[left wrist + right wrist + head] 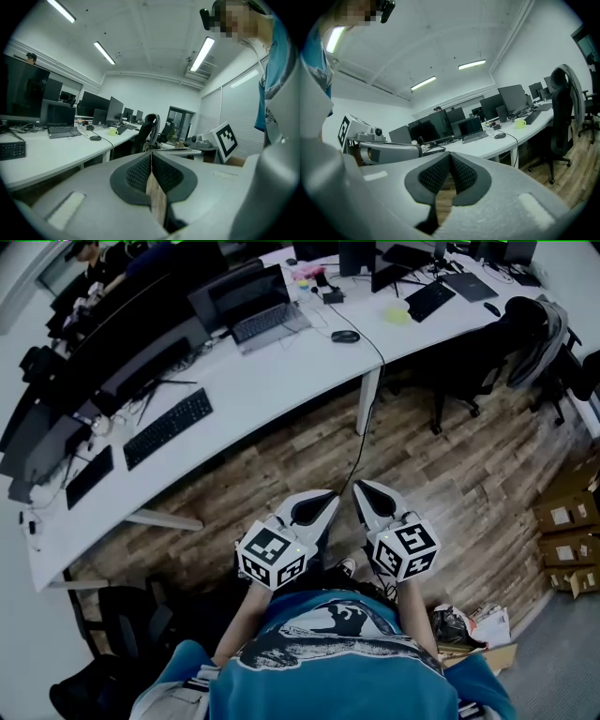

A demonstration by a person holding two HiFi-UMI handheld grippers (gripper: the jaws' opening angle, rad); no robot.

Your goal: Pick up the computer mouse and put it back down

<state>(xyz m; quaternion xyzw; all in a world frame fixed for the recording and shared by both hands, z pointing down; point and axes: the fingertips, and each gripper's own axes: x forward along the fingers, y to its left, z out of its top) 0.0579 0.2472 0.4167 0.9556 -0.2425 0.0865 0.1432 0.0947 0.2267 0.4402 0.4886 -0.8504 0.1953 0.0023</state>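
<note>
**Across the floor (422,474): computer mouse (345,336) on desk (253,395)**

Past the wooden floor, a keyboard (169,427) lies nearest, the mouse (cable (379,354) trailing off) farther back by a laptop (262,310). The left gripper (329,494) and right gripper (361,487) hover side by side, jaws closed, empty.

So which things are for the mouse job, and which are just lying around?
For the job: computer mouse; left claw and right claw, both shut and empty.

Just lying about: laptop, keyboard, yellow mug, office chair, cardboard boxes.
</note>
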